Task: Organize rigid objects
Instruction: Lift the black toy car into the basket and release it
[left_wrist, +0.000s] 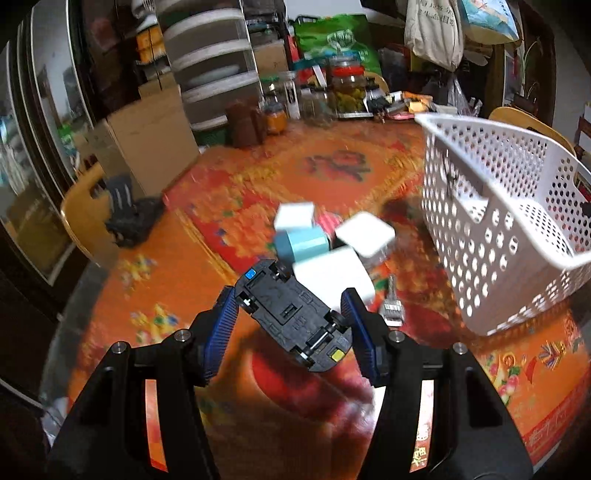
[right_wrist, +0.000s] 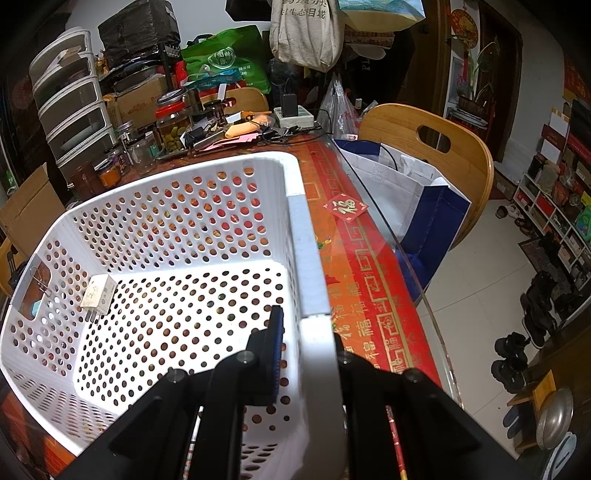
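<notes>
- The left gripper (left_wrist: 291, 314) is pinching a toy car (left_wrist: 293, 319) between its two blue pads (left_wrist: 221, 332). The car is upside down, so its black belly and small wheels face the camera.
- The car sits a bit crooked between the pads, with one end pointing away and to the left. It looks lifted off the table, probably so it can be carried to the basket (left_wrist: 517, 229).
- The left view is blurry, so I think this hand is moving.
- Just past the car there is a little pile of blocks: some white blocks (left_wrist: 364, 232) and a light blue block (left_wrist: 304, 243). They lie on the red tablecloth (left_wrist: 221, 206), near the basket but outside it. They likely wait for their turn.
- A small metal clip (left_wrist: 392, 306) lies on the cloth just beside the pile.
- The right gripper (right_wrist: 308, 354) is squeezed onto the basket's white rim (right_wrist: 314, 288). One finger is inside the basket and one is outside. I think it holds the basket steady, maybe tipped a little, so things can drop in.
- Inside the basket there is a white plug (right_wrist: 99, 295) near the far left wall. A paper clip (right_wrist: 40, 284) hangs on that wall.
- The right hand reaches in from the near side, low over the rim.
- The left hand points forward over the table, with the basket off to its right.
</notes>
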